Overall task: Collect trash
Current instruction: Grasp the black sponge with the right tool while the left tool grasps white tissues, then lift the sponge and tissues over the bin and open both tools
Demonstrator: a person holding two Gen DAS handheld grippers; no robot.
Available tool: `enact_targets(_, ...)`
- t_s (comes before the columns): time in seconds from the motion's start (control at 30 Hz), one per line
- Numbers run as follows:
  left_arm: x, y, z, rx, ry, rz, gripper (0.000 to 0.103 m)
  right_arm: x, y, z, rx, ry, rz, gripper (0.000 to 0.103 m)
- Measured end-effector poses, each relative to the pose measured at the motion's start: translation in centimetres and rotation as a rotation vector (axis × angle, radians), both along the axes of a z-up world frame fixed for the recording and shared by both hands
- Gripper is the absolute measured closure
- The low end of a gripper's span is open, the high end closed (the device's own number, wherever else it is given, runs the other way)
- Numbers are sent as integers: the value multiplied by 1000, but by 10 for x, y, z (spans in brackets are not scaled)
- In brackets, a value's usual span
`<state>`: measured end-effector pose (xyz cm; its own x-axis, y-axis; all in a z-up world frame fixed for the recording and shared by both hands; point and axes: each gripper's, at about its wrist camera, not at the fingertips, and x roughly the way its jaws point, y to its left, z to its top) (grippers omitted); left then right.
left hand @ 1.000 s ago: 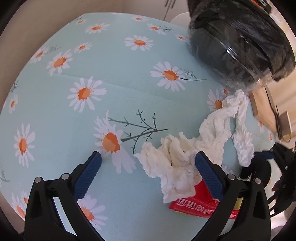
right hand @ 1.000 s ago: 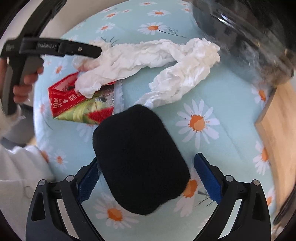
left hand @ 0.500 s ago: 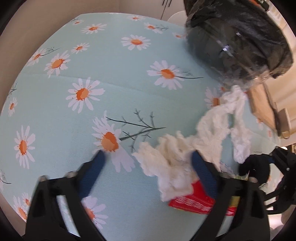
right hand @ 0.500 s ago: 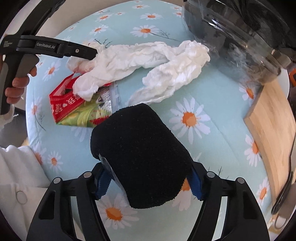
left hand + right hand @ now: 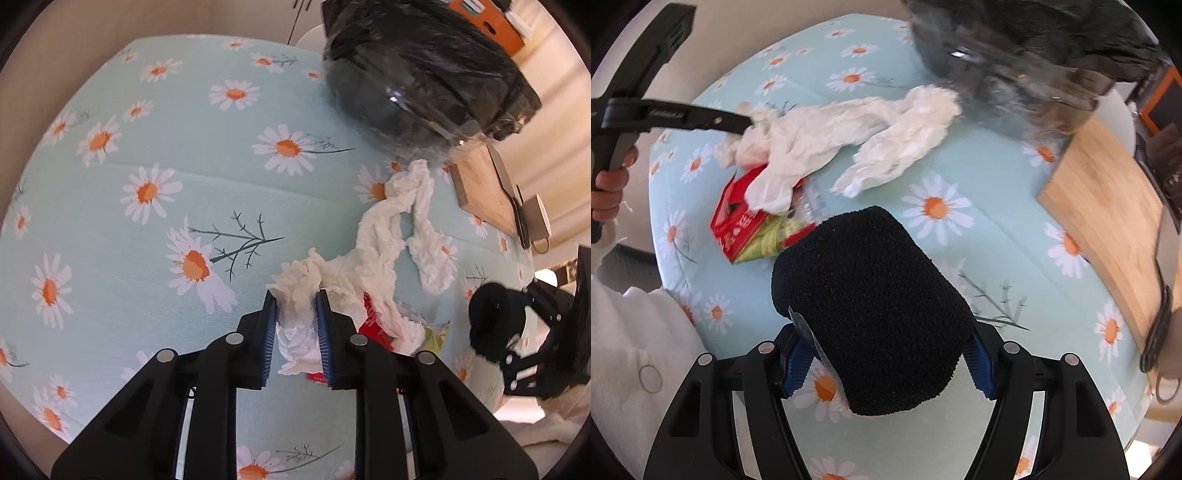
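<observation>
A long crumpled white tissue (image 5: 380, 236) lies on the daisy-print tablecloth (image 5: 147, 147). My left gripper (image 5: 295, 325) is shut on its near end. It also shows in the right wrist view (image 5: 849, 129), with the left gripper (image 5: 746, 122) at its left end. A red and green snack wrapper (image 5: 746, 229) lies partly under the tissue. My right gripper (image 5: 886, 354) is shut on a black sponge (image 5: 871, 306), held above the cloth. The sponge and right gripper also show in the left wrist view (image 5: 495, 317).
A bin lined with a black bag (image 5: 417, 70) stands at the far side of the table, close to the tissue's far end. A wooden board (image 5: 1108, 206) lies at the right edge. The person's hand (image 5: 609, 184) holds the left gripper.
My left gripper has closed on the near end of the tissue. My right gripper closed on the black sponge and lifted it slightly.
</observation>
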<state>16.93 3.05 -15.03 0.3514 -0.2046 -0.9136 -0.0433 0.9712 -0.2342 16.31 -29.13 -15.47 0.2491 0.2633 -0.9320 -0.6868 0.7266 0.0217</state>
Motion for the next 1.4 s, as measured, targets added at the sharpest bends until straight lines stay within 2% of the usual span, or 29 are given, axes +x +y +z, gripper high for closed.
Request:
enact_targets(0.43, -4, -4, 63, 86, -5, -46, 82, 7, -26, 51, 124, -85, -155, 38)
enact_targets(0.8, 20, -14, 128, 181, -45, -153, 82, 23, -33, 131, 237, -233, -228, 38)
enact_targets(1.0, 41, -21, 163, 221, -123, -195, 82, 30, -19, 168, 277, -310, -228, 37)
enact_targets(1.13, 62, -26, 190, 219, -193, -219, 82, 35, -7, 188, 292, -357, -229, 37)
enact_targets(1.4, 104, -43, 226, 223, -309, -283, 82, 61, 16, 204, 311, -399, -229, 37)
